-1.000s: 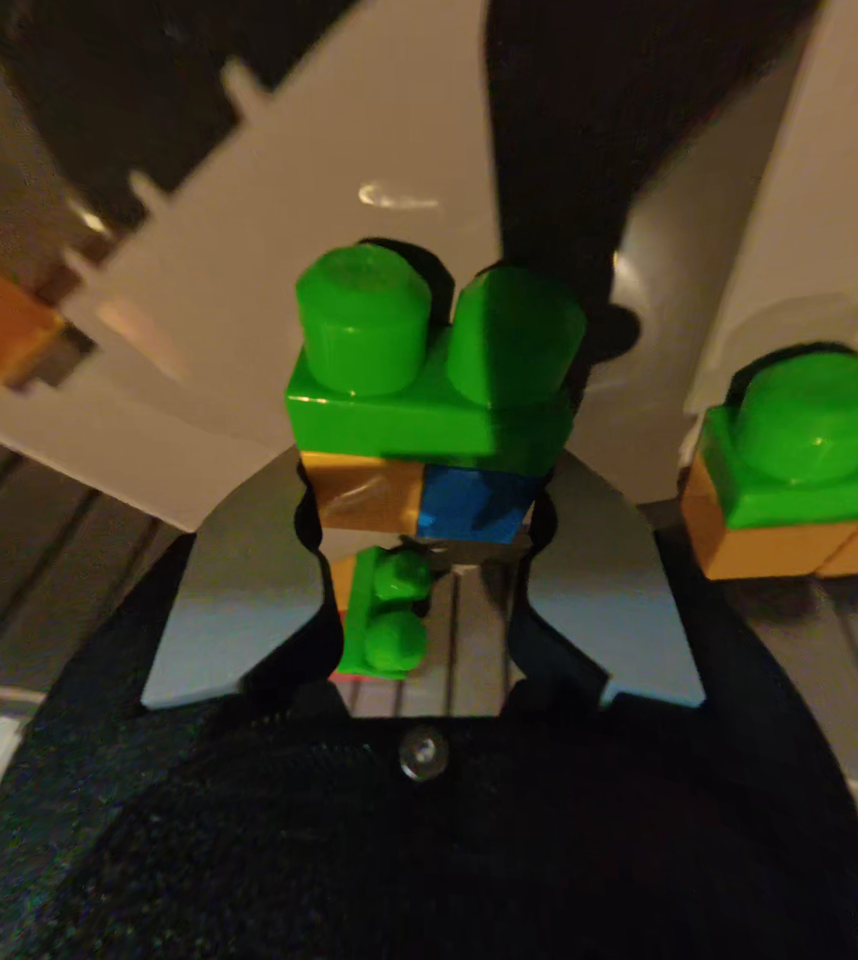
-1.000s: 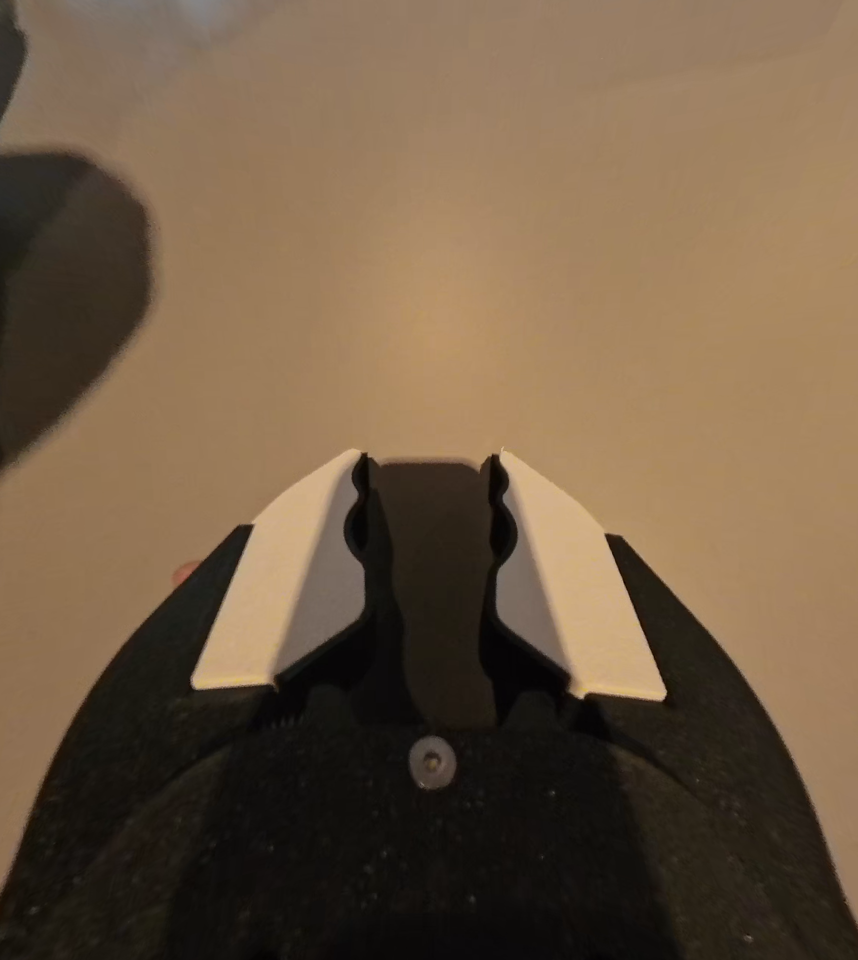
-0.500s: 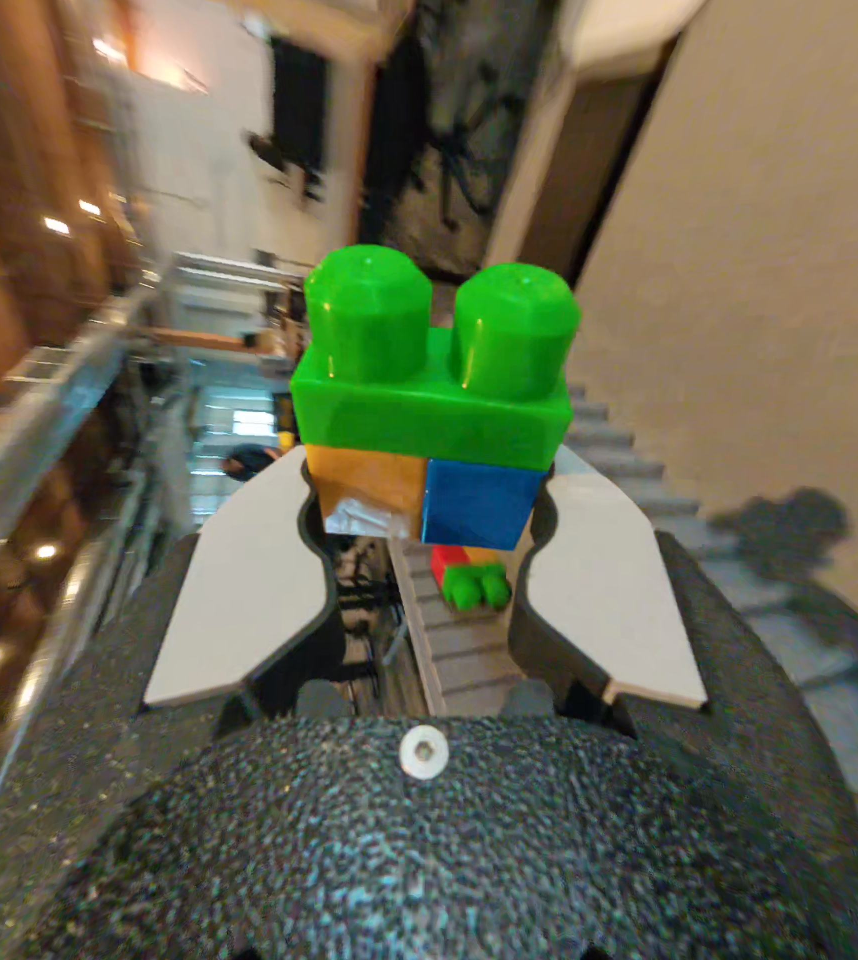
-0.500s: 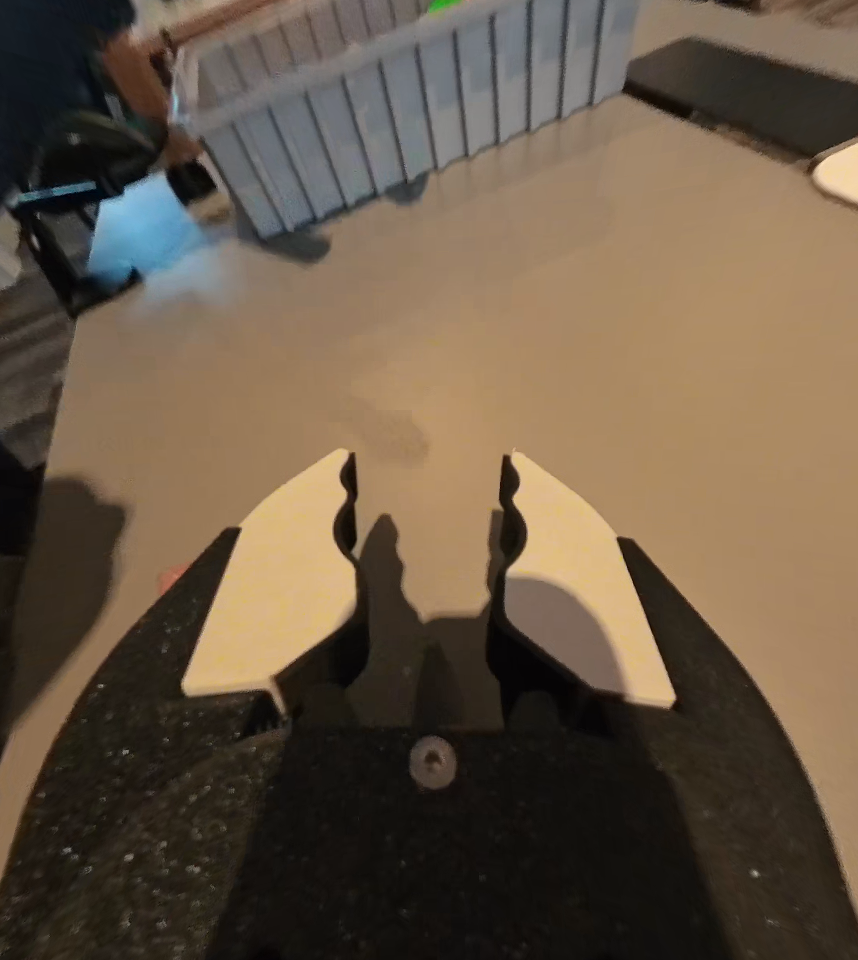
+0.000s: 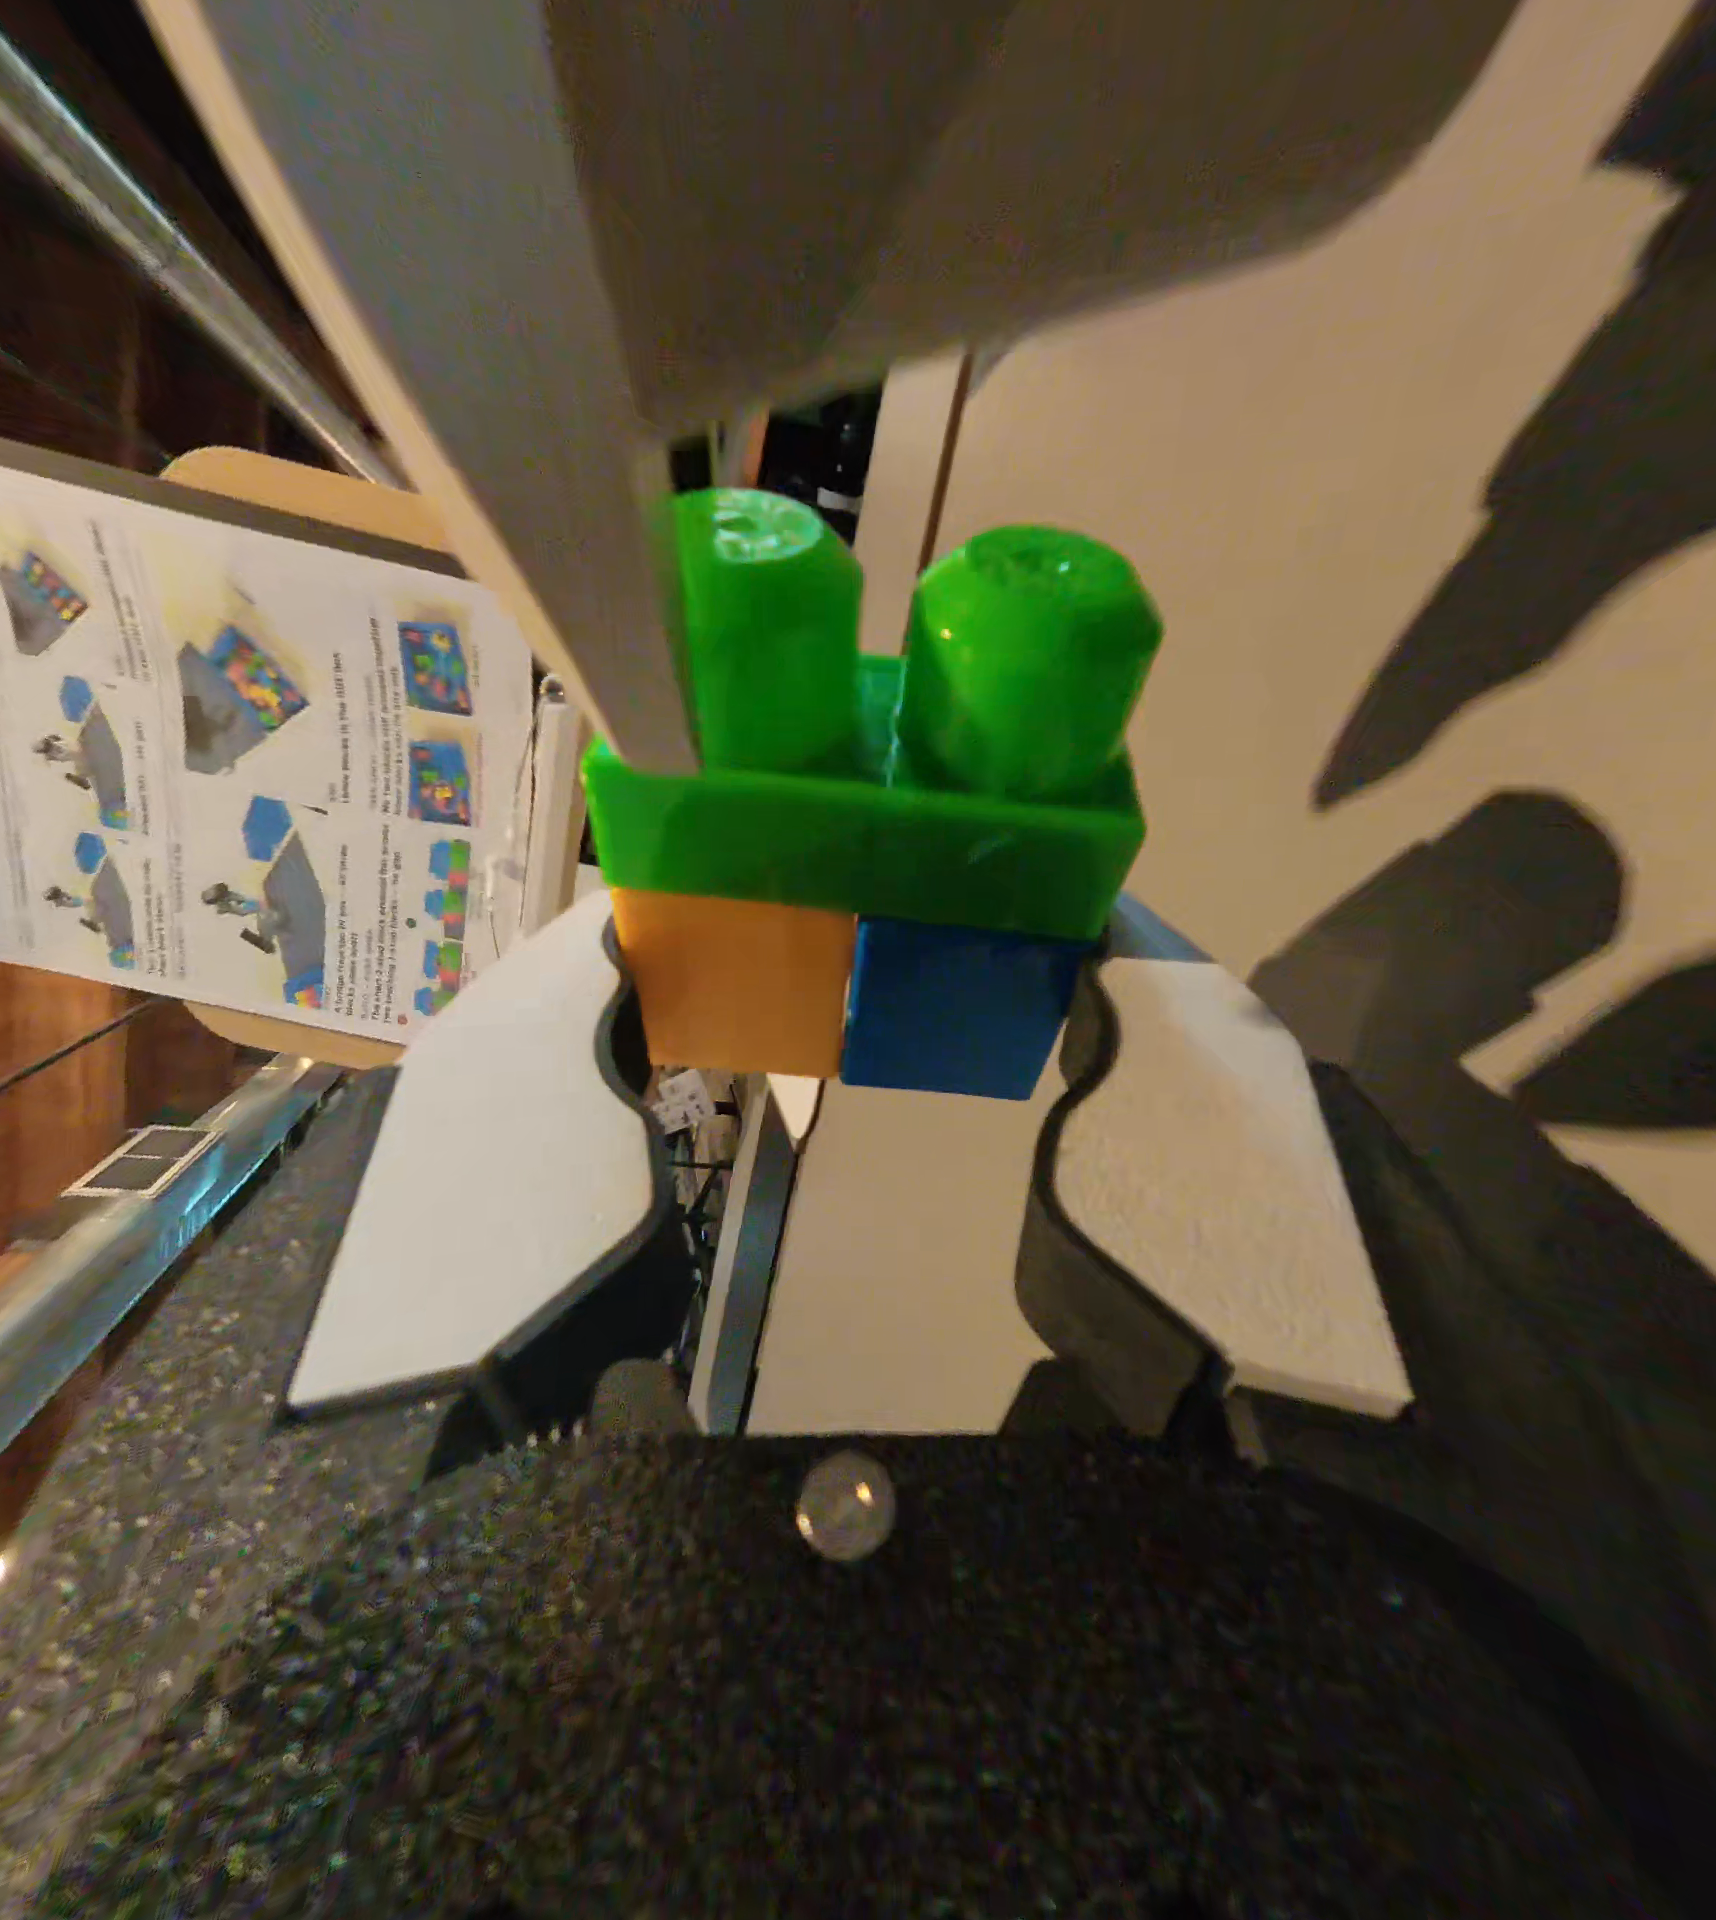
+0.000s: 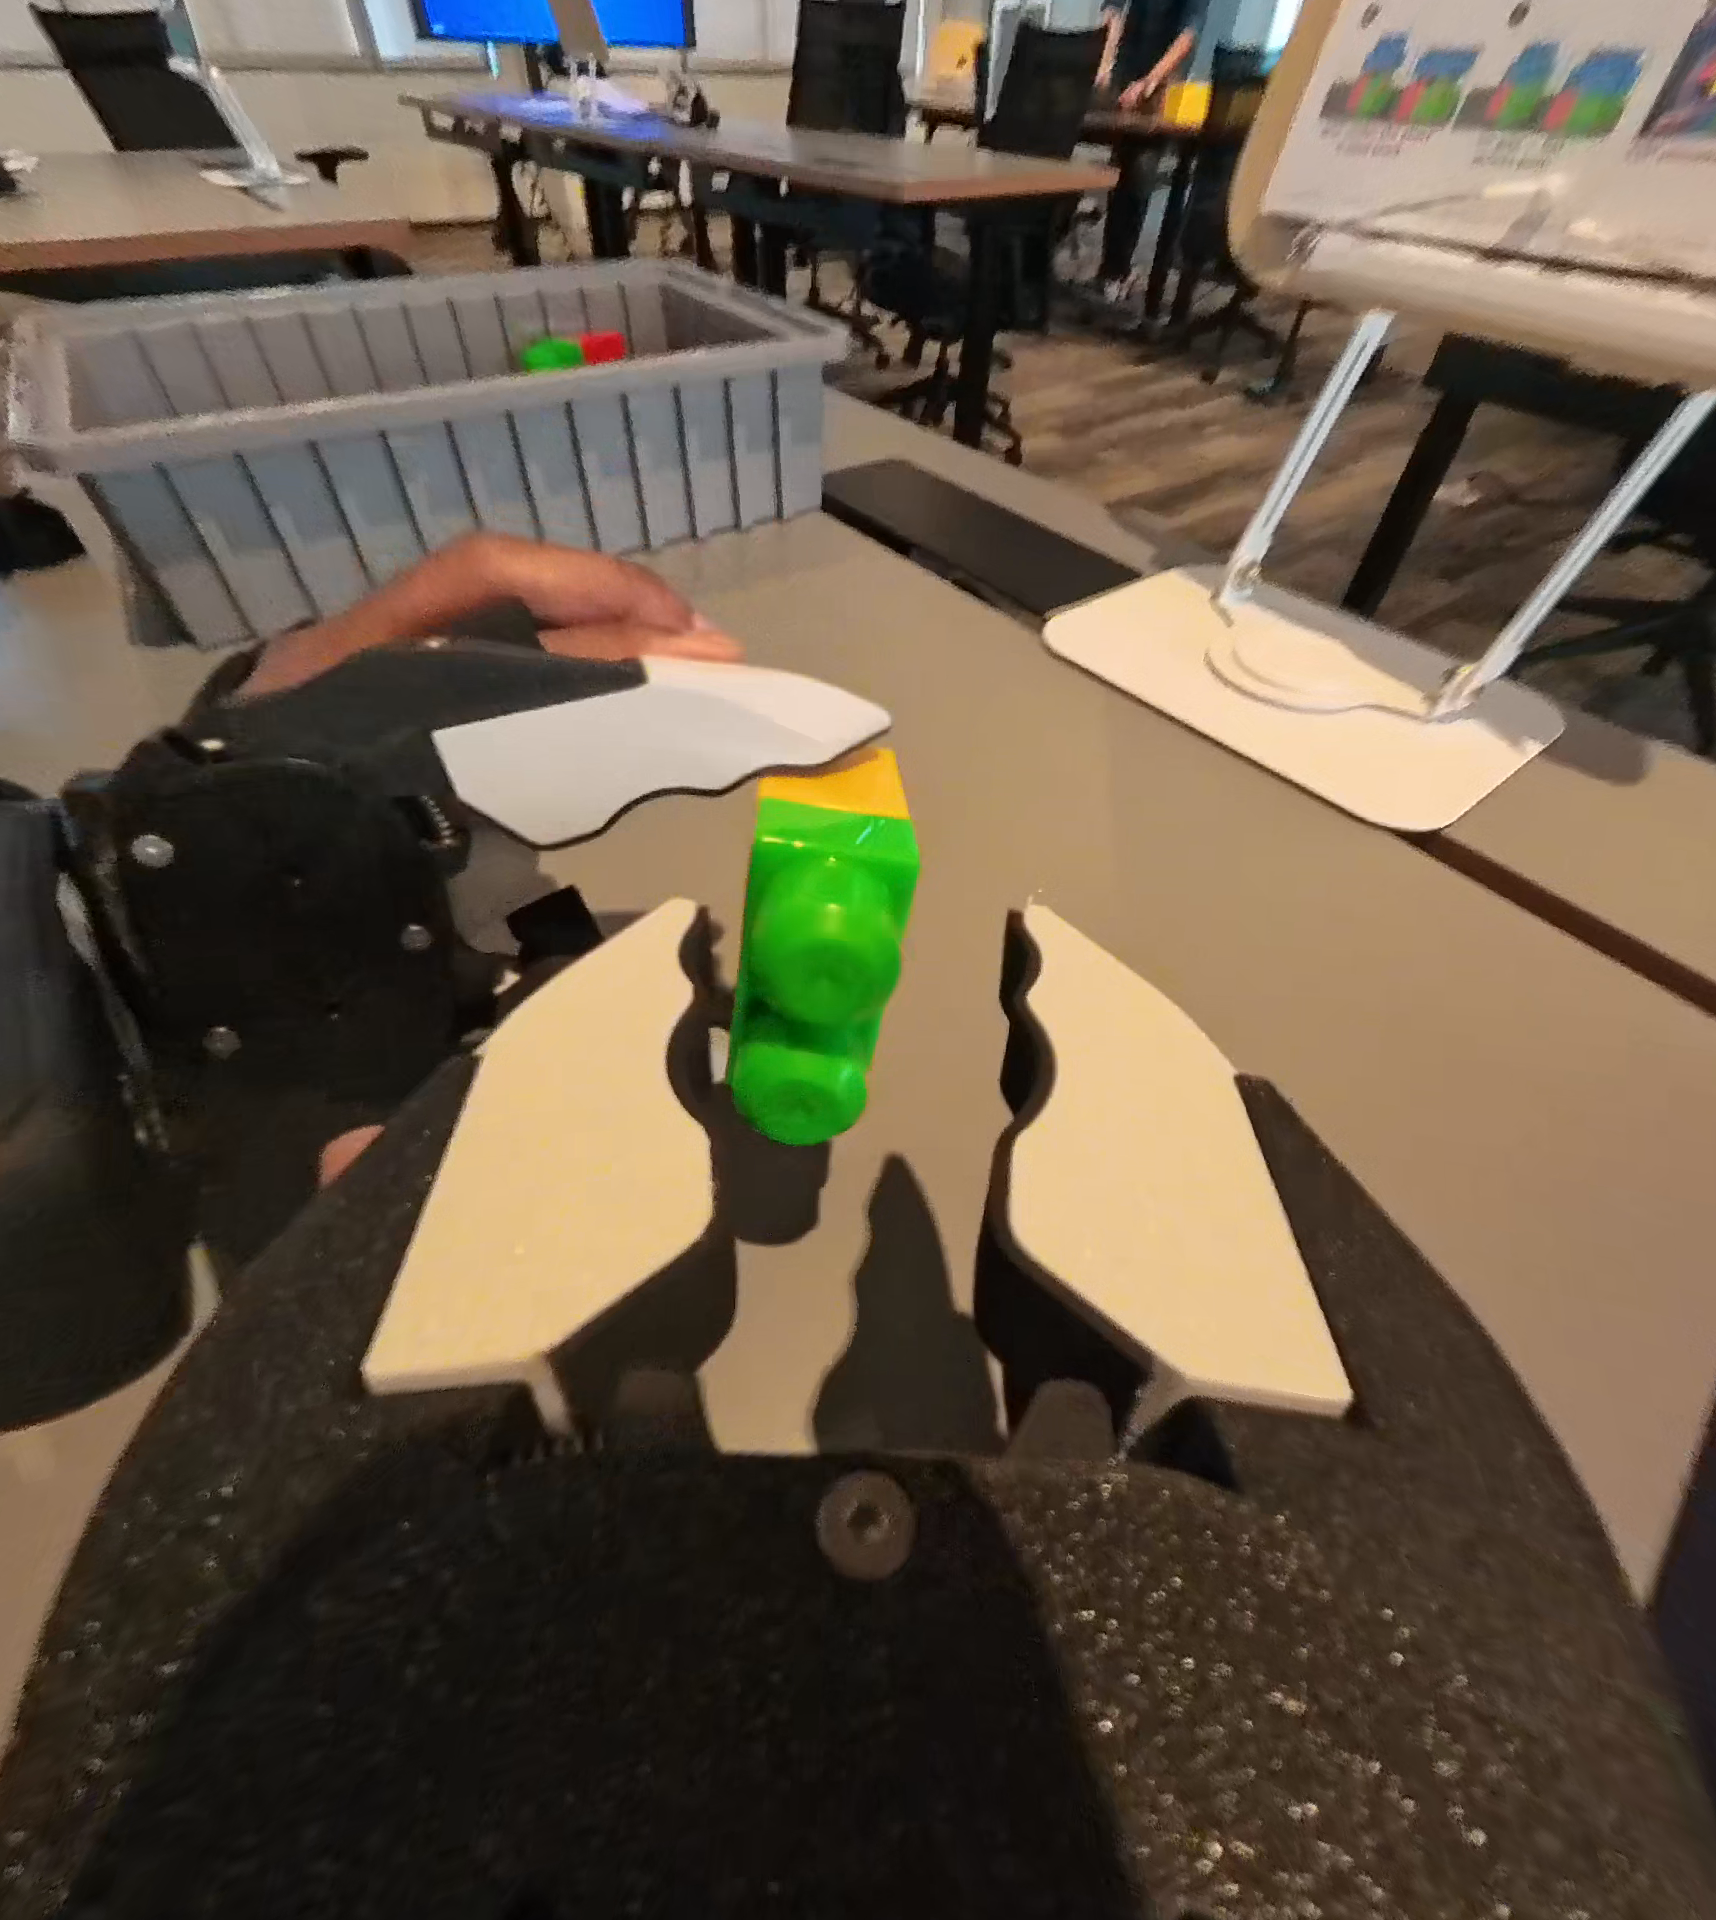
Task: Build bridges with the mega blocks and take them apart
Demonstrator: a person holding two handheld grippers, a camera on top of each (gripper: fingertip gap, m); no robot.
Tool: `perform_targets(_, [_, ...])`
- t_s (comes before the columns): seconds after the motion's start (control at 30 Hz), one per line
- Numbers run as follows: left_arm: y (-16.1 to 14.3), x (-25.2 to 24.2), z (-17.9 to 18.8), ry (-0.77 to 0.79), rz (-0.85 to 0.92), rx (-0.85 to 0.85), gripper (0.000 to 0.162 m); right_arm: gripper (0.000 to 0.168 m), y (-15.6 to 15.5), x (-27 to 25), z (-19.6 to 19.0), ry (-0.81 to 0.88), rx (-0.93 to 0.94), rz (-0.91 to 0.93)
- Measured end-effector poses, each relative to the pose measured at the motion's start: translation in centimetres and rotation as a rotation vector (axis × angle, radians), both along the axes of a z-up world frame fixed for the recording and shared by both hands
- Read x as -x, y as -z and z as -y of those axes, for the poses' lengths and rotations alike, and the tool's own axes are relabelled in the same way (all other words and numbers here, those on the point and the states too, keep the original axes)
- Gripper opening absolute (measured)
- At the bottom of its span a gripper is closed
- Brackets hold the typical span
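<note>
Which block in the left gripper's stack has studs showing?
The green block, the wide two-stud one on top. The orange block and blue block beneath it show only flat faces, pinched by the left gripper.

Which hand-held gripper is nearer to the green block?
Left. The left hand-held gripper clamps the orange and blue blocks under the green block; the right one is open around its studs.

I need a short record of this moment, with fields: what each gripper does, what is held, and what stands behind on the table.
left gripper: shut on bridge
bridge: green block on top, orange block and blue block below
right gripper: open, its fingers at either side of the green block's studs
grey bin: behind, holds a green and a red block
paper stand: right side of the table
</note>
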State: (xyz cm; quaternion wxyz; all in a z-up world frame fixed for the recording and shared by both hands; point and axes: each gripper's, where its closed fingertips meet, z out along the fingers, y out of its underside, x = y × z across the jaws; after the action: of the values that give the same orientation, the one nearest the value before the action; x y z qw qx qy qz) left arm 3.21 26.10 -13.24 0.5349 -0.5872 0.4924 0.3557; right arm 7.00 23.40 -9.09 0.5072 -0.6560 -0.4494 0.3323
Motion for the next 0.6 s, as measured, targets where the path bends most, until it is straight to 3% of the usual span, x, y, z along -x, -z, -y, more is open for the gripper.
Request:
perform_targets(0.17, [0.2, -0.3, 0.1, 0.001, 0.022, 0.011, 0.078, 0.059, 2.3, 0.9, 0.4, -0.028, 0.054, 0.069])
perform_targets(0.33, [0.6, -0.7, 0.4, 0.029, 0.028, 0.031, 0.078, 0.037, 2.9, 1.3, 0.3, -0.029, 0.049, 0.072])
perform_targets(0.6, [1.7, -1.0, 1.1, 0.085, 0.118, 0.131, 0.077, 0.035, 3.8, 1.5, 0.8, -0.110, 0.254, 0.008])
